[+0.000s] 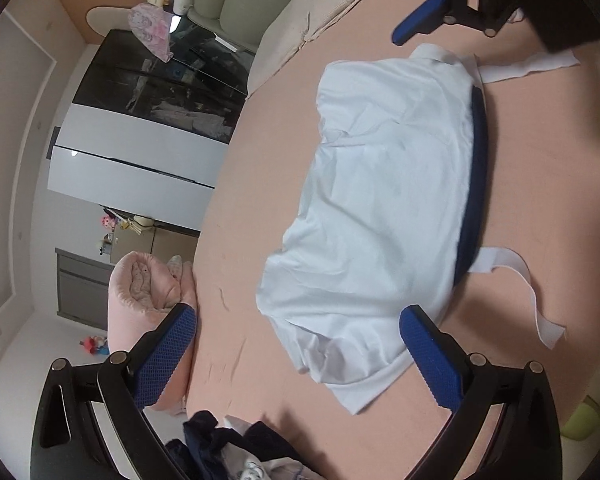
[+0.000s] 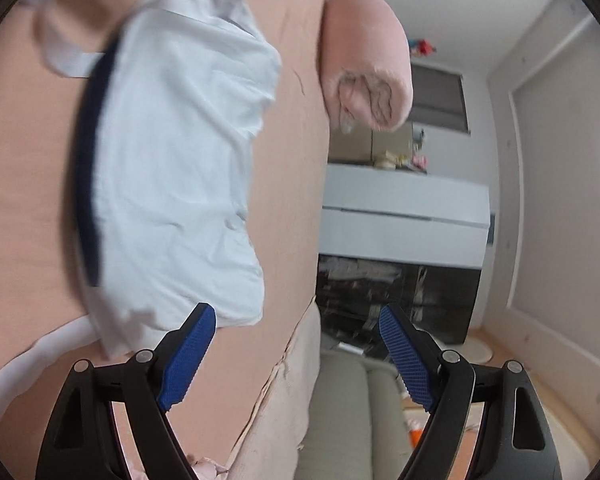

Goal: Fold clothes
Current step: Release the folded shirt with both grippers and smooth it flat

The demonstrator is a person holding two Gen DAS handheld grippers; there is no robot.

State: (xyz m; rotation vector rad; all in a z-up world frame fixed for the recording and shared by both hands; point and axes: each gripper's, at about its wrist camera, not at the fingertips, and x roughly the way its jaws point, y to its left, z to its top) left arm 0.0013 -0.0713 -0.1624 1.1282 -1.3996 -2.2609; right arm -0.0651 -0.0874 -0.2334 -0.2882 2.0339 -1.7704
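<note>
Shirt (image 1: 388, 200) lies mid-bed (image 1: 540, 160), part-folded, its long axis running between the two tongs. Left tongs (image 1: 296, 356) gape empty over its near end; right tongs (image 2: 296, 352) gape empty at the far end, equally near.

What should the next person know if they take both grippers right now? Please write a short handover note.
Left gripper: open, holding nothing, above the near end of the white garment.
Right gripper: open, holding nothing, at the garment's other end.
The garment lies folded on the pink bed, a dark blue band along one edge and white straps sticking out.
Done: this garment looks folded and released.
Left: perhaps tuck in the straps; a pile of dark and white clothes by the left gripper is still unfolded.
</note>
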